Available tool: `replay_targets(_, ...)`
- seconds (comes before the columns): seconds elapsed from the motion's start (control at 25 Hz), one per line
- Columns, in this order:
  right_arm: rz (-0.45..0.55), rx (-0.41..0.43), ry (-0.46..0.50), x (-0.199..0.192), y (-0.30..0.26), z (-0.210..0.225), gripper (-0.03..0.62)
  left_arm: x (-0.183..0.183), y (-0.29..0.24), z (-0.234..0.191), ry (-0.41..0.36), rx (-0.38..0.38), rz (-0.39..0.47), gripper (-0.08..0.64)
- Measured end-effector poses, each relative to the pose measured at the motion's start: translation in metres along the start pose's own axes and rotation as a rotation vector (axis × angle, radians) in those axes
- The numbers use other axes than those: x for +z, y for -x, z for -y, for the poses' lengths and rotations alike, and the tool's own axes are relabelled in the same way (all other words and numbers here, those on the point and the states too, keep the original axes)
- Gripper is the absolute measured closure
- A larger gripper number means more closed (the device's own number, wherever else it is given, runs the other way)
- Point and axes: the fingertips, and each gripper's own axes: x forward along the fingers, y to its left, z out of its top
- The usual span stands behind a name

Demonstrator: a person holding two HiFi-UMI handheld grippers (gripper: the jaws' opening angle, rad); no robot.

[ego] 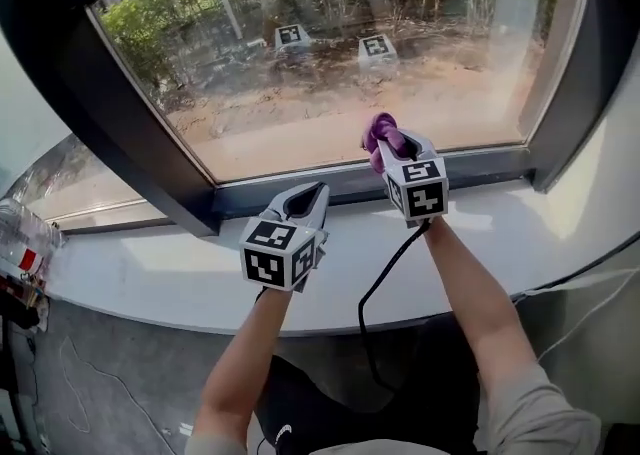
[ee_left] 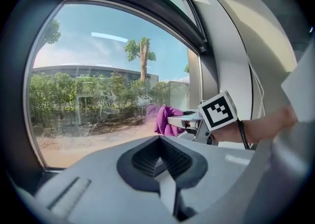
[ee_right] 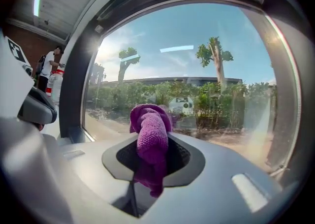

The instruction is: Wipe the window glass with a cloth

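Left gripper (ego: pixel 303 201): nearest, over the sill surface (ego: pixel 150 268); jaws pressed together, nothing between.
Right gripper (ego: pixel 392 146): further forward, pinching the purple cloth (ego: pixel 381 129), which is bunched upright past its tips.
Window glass (ego: pixel 330 63): directly beyond the cloth, near; contact unclear.

window glass (ego: pixel 330 73) open across, dark frame (ego: pixel 130 118) posts bound L & R, clutter (ego: pixel 22 253) at far L

The purple cloth (ee_right: pixel 150 138) is nubby terry; the window glass (ego: pixel 330 73) glossy, streaked; the right gripper (ego: pixel 397 147) smooth matt plastic.
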Motion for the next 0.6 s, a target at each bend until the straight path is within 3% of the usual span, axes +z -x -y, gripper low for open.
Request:
replay_targets(0.28, -0.022, -0.216, -0.054, -0.022, 0.044, 0.123, 0.474, 0.006, -0.037, 0.047, -0.027, -0.113, -0.006, 0.554)
replay_targets(0.6, -0.026, -0.291, -0.071, -0.04, 0.07, 0.195, 0.471, 0.017, -0.062, 0.074, -0.1, -0.145, -0.032, 0.554)
